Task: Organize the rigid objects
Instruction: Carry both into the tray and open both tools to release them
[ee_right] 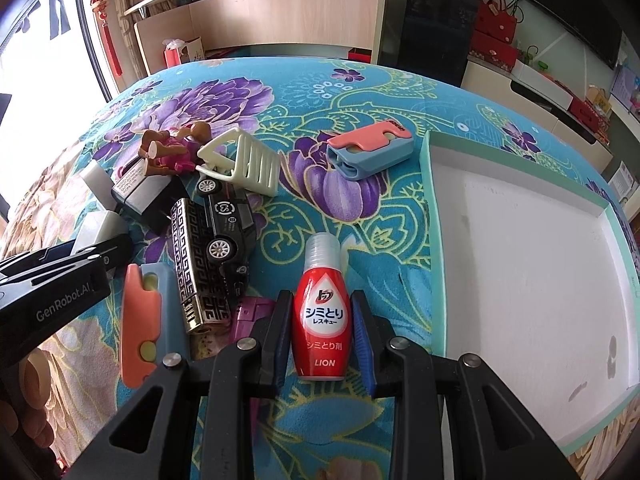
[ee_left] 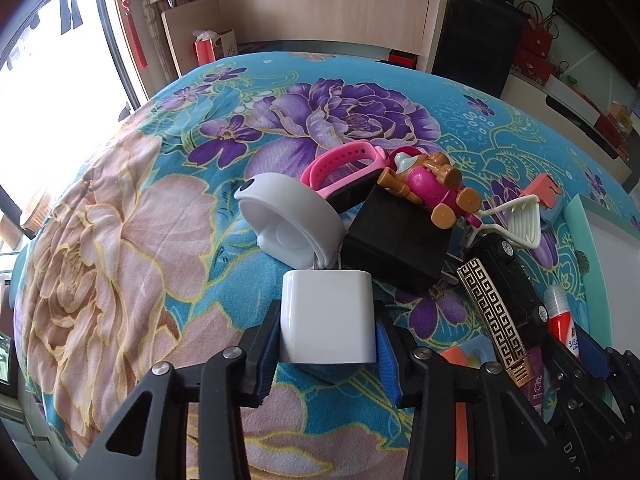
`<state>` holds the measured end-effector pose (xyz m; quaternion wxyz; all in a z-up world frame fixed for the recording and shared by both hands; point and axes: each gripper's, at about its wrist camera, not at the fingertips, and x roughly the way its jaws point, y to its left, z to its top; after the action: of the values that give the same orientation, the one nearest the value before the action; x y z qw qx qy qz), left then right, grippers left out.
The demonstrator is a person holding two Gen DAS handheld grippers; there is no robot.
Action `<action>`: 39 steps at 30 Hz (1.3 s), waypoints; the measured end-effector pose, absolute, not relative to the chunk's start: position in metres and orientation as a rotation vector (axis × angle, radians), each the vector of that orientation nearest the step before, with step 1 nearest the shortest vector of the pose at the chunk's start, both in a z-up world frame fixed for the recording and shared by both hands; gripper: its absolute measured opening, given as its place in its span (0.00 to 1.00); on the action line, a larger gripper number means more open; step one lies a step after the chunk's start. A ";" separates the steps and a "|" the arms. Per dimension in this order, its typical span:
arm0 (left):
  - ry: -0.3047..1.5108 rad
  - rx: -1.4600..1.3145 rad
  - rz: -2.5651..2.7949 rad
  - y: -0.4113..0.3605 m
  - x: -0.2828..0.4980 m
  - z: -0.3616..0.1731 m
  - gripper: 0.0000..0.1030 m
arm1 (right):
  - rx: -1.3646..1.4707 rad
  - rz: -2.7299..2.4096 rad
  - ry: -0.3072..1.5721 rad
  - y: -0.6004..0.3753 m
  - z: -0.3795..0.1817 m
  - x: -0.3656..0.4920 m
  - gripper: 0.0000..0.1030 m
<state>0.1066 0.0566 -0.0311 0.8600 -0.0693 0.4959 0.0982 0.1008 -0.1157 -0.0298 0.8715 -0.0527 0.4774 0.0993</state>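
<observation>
**Both grippers loaded over the flowered cloth**

The left gripper (ee_left: 329, 344) was clamped on a white charger (ee_left: 328, 316), its blue pads pressed against the two sides and the prongs pointing away from the camera. Just ahead of it a white round case (ee_left: 286, 220) lay on its side, touching a black box (ee_left: 396, 244) to the right. A doll (ee_left: 428, 188) lay on top of that box, and a pink band (ee_left: 344, 164) sat behind the case. Farther right of the left gripper lay a toy car (ee_left: 516, 280) with a gold-patterned bar (ee_left: 494, 320) against its near side.

The right gripper (ee_right: 322, 328) gripped a red bottle (ee_right: 320, 320), which stood between its fingers with the clear cap pointing forward. To its right, close by, lay a white tray (ee_right: 436, 248) with a mint rim. Ahead of the right gripper, beyond the bottle, a pink-and-blue cutter (ee_right: 370, 152) rested on the cloth (ee_right: 360, 92). A cream toy cart (ee_right: 244, 164) lay ahead and to the left, near the car. A second cutter (ee_right: 140, 316) lay just left of the right gripper, beside the bar.
</observation>
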 end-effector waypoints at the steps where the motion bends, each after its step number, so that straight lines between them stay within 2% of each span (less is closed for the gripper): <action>1: 1.040 -0.149 0.204 0.057 0.106 -0.030 0.44 | -0.103 0.210 0.996 -0.117 -0.029 0.101 0.28; 8: 1.014 -0.148 0.179 0.052 0.101 -0.018 0.44 | -0.055 0.213 0.941 -0.125 -0.014 0.097 0.28; 20: 0.861 -0.149 0.074 0.029 0.088 0.030 0.44 | 0.029 0.161 0.818 -0.155 0.019 0.098 0.28; 39: 0.946 0.011 -0.162 -0.087 0.114 0.028 0.44 | 0.089 -0.181 0.843 -0.275 0.010 0.112 0.28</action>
<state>0.1139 -0.0872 0.0278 0.8869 0.0053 0.4552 -0.0779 0.1121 -0.2746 0.0097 0.9075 0.0432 0.4086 -0.0875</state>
